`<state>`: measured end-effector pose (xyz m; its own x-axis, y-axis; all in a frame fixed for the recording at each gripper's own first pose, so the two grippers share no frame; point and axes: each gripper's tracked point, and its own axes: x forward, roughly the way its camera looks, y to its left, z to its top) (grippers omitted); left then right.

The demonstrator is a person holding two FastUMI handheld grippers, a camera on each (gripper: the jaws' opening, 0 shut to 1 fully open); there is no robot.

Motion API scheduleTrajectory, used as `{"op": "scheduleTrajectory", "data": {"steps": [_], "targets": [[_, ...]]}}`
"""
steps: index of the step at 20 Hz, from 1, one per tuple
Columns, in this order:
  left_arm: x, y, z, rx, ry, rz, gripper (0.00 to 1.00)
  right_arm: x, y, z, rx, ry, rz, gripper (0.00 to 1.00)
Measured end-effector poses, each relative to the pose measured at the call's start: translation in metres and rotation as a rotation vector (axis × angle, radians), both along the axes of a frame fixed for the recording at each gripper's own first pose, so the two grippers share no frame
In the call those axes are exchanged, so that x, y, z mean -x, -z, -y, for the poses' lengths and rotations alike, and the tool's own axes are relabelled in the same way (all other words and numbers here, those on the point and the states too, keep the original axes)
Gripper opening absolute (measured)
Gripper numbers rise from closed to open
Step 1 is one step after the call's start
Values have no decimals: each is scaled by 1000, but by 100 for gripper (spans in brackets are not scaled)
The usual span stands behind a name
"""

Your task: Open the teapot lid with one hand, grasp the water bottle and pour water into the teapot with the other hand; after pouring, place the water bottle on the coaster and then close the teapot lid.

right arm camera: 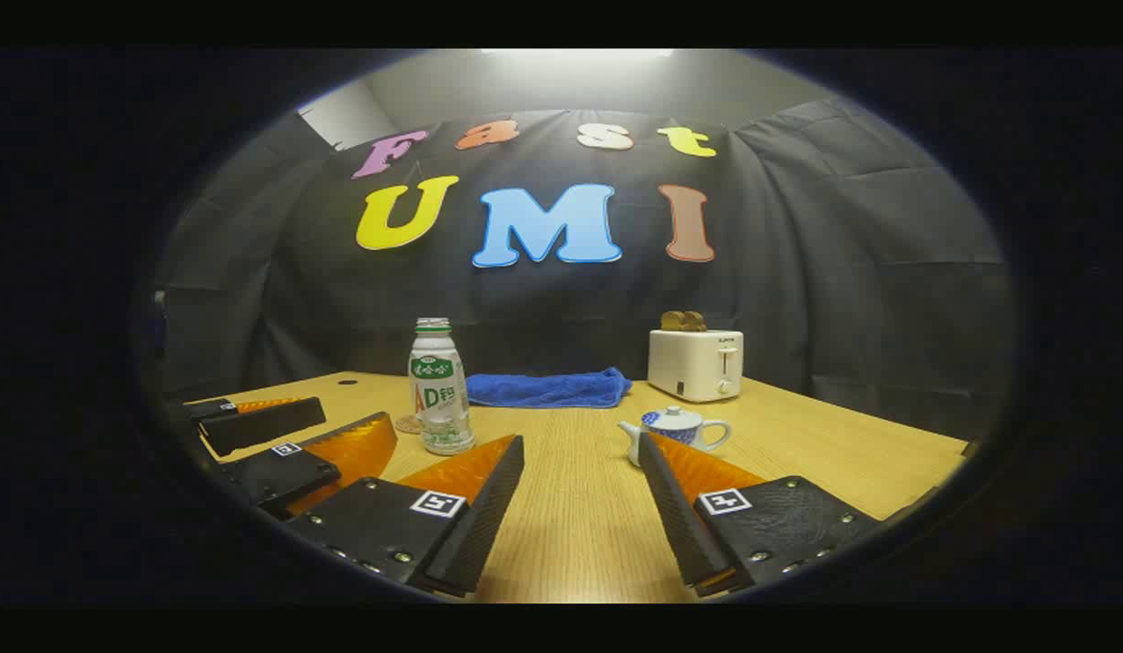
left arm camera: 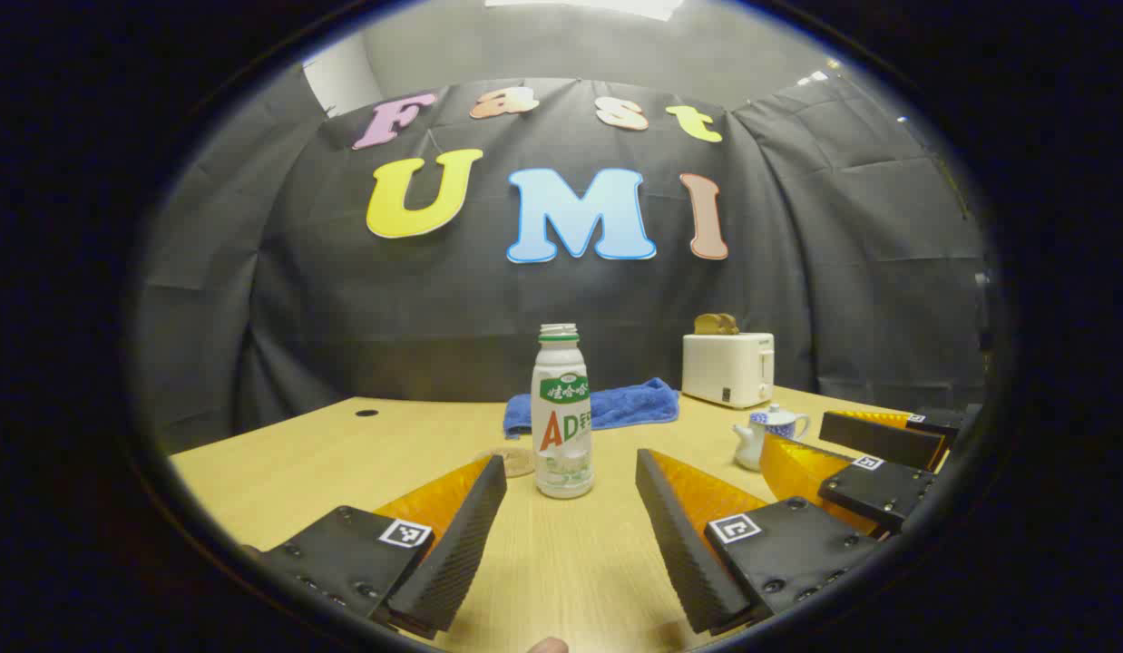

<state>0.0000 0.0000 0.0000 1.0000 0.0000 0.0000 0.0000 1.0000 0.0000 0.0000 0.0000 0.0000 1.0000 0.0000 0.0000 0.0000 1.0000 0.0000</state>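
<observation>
While jaws gape, capless water bottle [left arm camera: 562, 413] stands upright, label unread.

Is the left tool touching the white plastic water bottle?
Apart. In the left gripper view the open left tool stops short of the white plastic water bottle.
</observation>
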Motion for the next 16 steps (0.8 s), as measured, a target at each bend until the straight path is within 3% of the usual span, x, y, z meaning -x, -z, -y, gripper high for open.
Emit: {"op": "scheduleTrajectory", "data": {"steps": [16], "targets": [[-2, -4, -2, -1, -18, 5, 100, -3, -3, 0, 5, -24, 10, 78]]}}
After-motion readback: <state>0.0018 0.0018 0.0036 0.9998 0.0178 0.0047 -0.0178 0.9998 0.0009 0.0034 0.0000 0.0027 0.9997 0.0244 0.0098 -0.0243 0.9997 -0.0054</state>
